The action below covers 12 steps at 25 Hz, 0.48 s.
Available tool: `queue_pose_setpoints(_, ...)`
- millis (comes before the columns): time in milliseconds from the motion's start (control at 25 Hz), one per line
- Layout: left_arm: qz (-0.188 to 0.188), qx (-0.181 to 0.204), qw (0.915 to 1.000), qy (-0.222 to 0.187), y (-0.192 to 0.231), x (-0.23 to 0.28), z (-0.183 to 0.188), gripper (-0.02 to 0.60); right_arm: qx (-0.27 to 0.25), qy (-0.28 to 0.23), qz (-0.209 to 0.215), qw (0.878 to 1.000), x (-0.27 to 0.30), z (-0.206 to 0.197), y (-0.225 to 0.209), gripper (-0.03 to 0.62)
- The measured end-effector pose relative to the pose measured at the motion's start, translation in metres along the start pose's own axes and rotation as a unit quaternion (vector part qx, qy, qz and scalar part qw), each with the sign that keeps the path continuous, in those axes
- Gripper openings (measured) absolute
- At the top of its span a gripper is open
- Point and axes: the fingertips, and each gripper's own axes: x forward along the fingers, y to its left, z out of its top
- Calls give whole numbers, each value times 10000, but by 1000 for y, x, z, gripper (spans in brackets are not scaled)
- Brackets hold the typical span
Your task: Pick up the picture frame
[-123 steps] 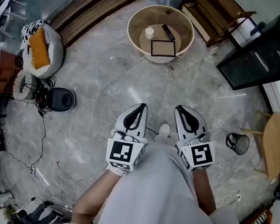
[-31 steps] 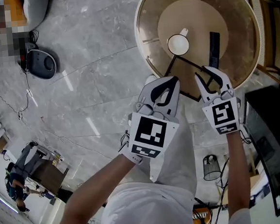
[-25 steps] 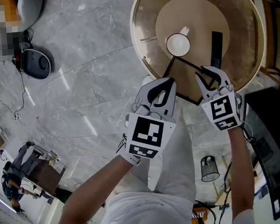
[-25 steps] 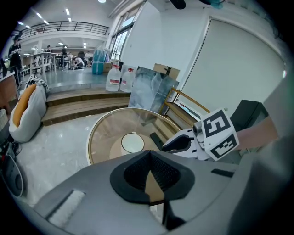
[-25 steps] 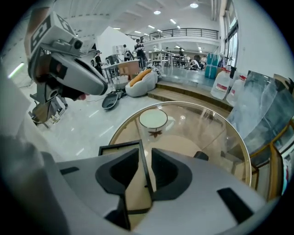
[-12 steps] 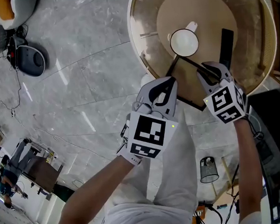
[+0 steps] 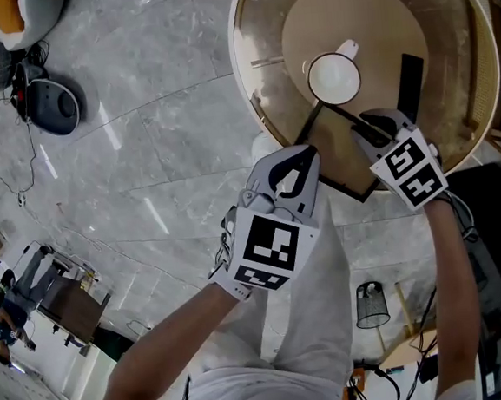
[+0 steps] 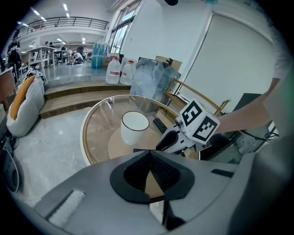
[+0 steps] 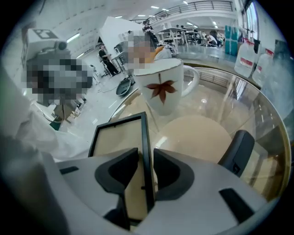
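The picture frame (image 7: 337,148), black-edged with a tan face, stands tilted on the round glass table (image 7: 250,90). My right gripper (image 7: 376,123) is at its right edge. In the right gripper view the black edge (image 9: 145,137) runs between the jaws, and my right gripper (image 9: 144,157) is shut on it. My left gripper (image 7: 309,152) hovers at the frame's near left corner, shut with nothing in it. In the left gripper view its tips (image 8: 148,153) meet, and the right gripper (image 8: 163,144) shows beyond them.
A white mug (image 7: 334,76) with a leaf print (image 9: 161,89) stands just behind the frame. A dark remote (image 7: 410,76) lies to the right. A wire bin (image 7: 370,304) and a black screen (image 7: 496,217) stand on the floor near my right arm.
My right gripper has moved forward and up the frame's right edge and closed on it. The left gripper has stayed near the frame's left corner.
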Motion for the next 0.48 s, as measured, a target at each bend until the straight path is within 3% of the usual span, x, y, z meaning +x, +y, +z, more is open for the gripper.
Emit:
queue_pose_setpoints(160,-13,32,10000,-17,-4,-2,0,3,113,-44,104,9999,0,0,-1,86)
queue_pose_setpoints(480,-9,64,10000,-27,-7,-13,2,3,-186,128,-45,9997,-1,4,8,37)
